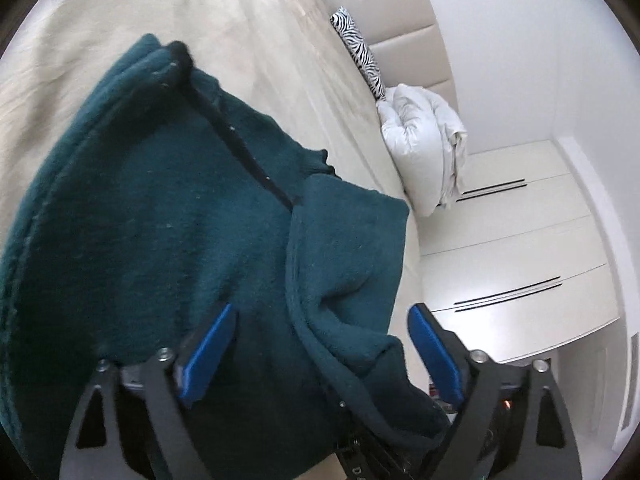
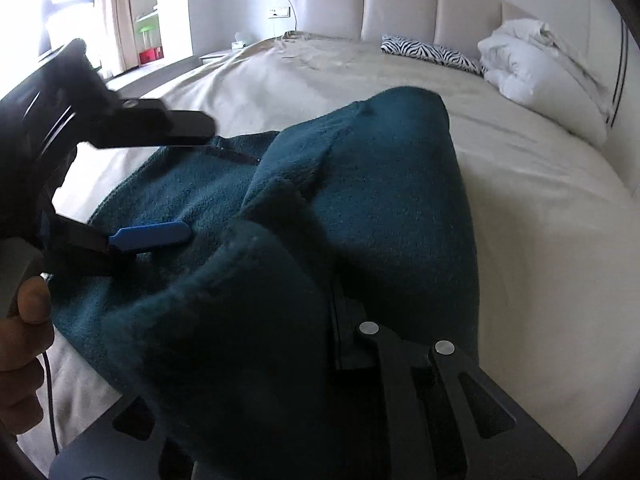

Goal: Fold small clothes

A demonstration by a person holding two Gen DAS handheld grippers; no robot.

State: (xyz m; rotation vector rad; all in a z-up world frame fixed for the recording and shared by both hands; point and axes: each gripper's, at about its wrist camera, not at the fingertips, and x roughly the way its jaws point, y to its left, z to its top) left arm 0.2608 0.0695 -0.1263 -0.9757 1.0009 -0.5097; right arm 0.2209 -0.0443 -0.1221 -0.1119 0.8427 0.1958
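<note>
A dark teal fleece garment [image 1: 160,220] with a black zip lies spread on the beige bed [image 1: 260,40]. My left gripper [image 1: 320,352] hovers over its near edge, blue pads [image 1: 208,348] wide apart. A fold of the fleece lies between them and neither pad presses on it. The right wrist view shows that left gripper [image 2: 192,180] from the side, jaws spread above the fleece [image 2: 380,184]. My right gripper [image 2: 340,312] holds up a bunched part of the garment, which drapes over its fingers and hides the tips. Its arms stand close together.
A zebra-print pillow [image 2: 432,52] and a white bundled duvet [image 2: 540,76] rest against the padded headboard [image 2: 400,4]. White drawers [image 1: 520,240] stand beside the bed. A person's hand [image 2: 24,320] grips the left gripper's handle. Bare sheet [image 2: 560,220] stretches to the right.
</note>
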